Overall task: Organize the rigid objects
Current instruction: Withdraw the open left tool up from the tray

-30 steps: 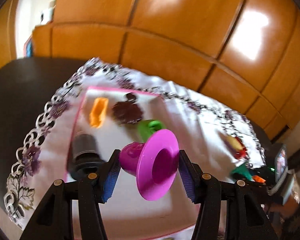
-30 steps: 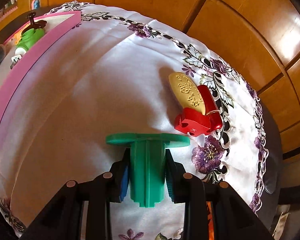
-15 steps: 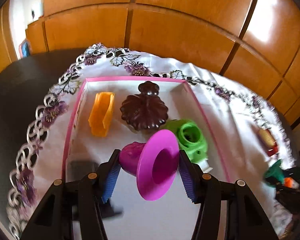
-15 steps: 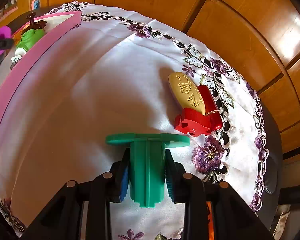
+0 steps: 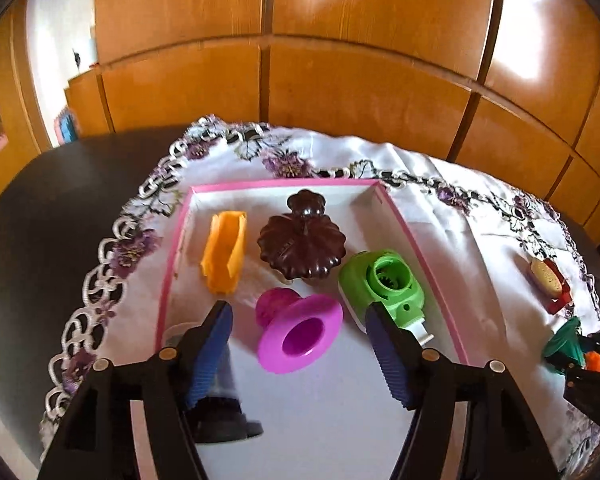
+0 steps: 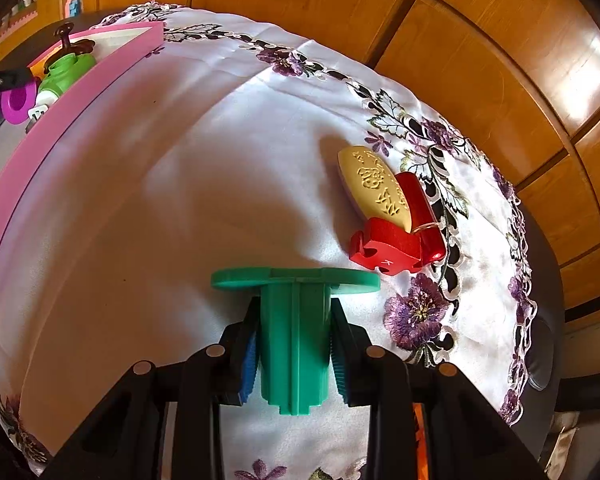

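Observation:
A magenta flanged funnel piece lies on the floor of the pink-rimmed white tray. My left gripper hangs over it with its jaws opening; both blue pads stand clear of the piece. In the tray also lie an orange clip, a dark brown leaf-shaped piece, a green round part and a black cylinder. My right gripper is shut on a green flanged piece above the cloth. A yellow oval and red pieces lie on the cloth beyond it.
A white cloth with purple embroidered flowers covers a dark round table. Wooden panelling stands behind the table. The tray's pink side runs along the left of the right wrist view.
My left gripper came down over the tray and its jaws parted, letting go of the magenta piece, which now rests on the tray floor. My right gripper kept still with the green piece.

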### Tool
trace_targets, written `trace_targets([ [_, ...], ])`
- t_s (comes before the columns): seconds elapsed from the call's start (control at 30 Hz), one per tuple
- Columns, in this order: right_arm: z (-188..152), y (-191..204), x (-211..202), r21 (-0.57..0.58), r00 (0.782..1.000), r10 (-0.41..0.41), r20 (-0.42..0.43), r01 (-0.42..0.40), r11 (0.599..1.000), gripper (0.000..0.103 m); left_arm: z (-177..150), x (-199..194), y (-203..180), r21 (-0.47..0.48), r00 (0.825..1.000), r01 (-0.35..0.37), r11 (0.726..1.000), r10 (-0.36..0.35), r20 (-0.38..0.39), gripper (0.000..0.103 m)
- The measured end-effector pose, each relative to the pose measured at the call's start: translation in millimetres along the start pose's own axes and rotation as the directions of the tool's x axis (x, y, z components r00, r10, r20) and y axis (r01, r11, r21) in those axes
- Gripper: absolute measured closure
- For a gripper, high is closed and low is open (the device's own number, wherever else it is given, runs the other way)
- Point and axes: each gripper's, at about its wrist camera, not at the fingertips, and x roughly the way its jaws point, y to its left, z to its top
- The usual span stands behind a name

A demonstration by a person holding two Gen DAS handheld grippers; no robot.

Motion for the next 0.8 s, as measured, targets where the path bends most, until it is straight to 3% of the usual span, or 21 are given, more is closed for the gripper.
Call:
trace_targets([
  [0.33, 0, 2, 0, -0.012, 1.0, -0.012, 0.005, 0.012, 1.0, 0.073, -23, -55, -13, 0.012, 0.992, -0.03, 0.999, 0.029, 0.121, 0.033],
  [0.8, -1, 8, -1, -0.045, 0.999, -0.044, 0.024, 0.045, 0.998, 0.073, -42, -87, -10, -0.017, 0.989, -0.019, 1.0, 0.021, 0.148, 0.033],
])
